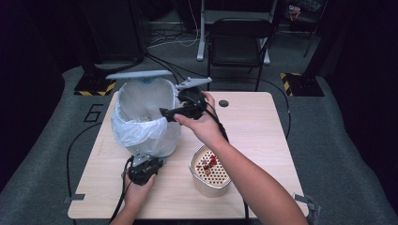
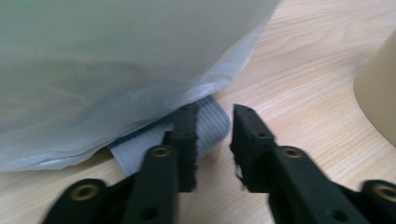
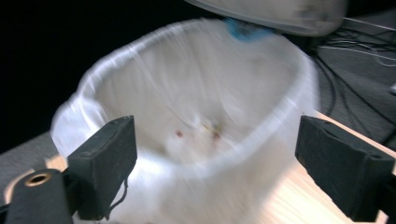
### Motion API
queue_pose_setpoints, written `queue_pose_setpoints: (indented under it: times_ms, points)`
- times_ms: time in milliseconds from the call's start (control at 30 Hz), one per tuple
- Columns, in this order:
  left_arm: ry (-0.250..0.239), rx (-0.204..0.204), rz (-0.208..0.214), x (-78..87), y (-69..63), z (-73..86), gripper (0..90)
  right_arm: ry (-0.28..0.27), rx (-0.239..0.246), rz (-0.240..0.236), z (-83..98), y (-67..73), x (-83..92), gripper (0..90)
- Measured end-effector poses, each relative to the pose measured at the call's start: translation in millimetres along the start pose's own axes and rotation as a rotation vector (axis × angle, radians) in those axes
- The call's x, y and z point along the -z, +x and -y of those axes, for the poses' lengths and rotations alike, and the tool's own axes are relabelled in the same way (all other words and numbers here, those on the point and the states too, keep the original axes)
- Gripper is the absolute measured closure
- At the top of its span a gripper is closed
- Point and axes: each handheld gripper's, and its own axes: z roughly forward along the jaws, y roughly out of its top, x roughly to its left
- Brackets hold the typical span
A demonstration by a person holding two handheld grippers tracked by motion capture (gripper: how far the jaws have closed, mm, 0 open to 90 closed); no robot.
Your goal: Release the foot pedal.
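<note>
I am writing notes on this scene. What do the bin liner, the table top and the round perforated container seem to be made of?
Bin liner: thin translucent plastic film, by its wrinkles and milky sheen.
Table top: pale wood or wood-look laminate, matte, with visible grain lines.
Perforated container: probably beige plastic, smooth; cannot tell for sure.

Dim surroundings (lit tabletop); right gripper view motion-blurred.
</note>
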Motion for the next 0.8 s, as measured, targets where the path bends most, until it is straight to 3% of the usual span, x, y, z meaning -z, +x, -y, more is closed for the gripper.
queue_pose_setpoints:
  times_ms: [33, 67, 100, 167, 200, 300, 367, 500, 567, 600, 733, 800]
  points:
    - [0.008, -0.004, 0.003, 1.1, -1.8, -2.5, 65.3, 0.006, 0.011, 0.021, 5.4, -4.7, 6.2, 14.0]
    - [0.002, 0.023, 0.004, 2.0, -6.1, -4.6, 62.4, 0.014, 0.018, 0.037, 11.0, -10.1, 11.7, 14.1]
    - [0.002, -0.010, -0.013, 4.9, -6.4, -7.7, 60.2, 0.025, 0.013, 0.058, 16.3, -15.3, 16.7, 14.2]
    - [0.007, -0.020, -0.006, 8.8, -9.8, -11.5, 56.2, 0.030, 0.033, 0.094, 26.4, -27.0, 24.9, 14.5]
    - [0.022, -0.030, 0.004, 10.8, -10.4, -13.3, 55.2, 0.038, 0.028, 0.106, 31.1, -31.5, 28.7, 14.5]
    - [0.050, -0.010, 0.048, 15.1, -9.9, -15.3, 52.2, 0.047, 0.013, 0.144, 45.0, -41.7, 39.4, 15.0]
    - [0.060, -0.001, 0.071, 18.2, -8.5, -15.2, 50.1, 0.047, 0.033, 0.161, 54.3, -47.2, 47.3, 16.0]
    - [0.087, -0.024, 0.104, 23.9, -6.8, -12.9, 44.3, 0.056, 0.058, 0.186, 74.0, -53.7, 62.5, 17.4]
    - [0.110, -0.021, 0.130, 27.6, -5.3, -10.6, 42.2, 0.064, 0.066, 0.201, 84.8, -57.0, 68.2, 17.3]
    - [0.113, 0.001, 0.139, 29.7, -5.9, -8.3, 40.7, 0.068, 0.058, 0.196, 90.5, -58.9, 71.2, 17.3]
    - [0.124, -0.007, 0.159, 39.1, 4.4, -0.9, 35.6, 0.064, 0.056, 0.224, 116.0, -69.6, 85.6, 17.2]
    - [0.126, 0.000, 0.161, 46.0, 11.8, 3.4, 33.9, 0.055, 0.031, 0.278, 129.4, -78.6, 93.8, 17.1]
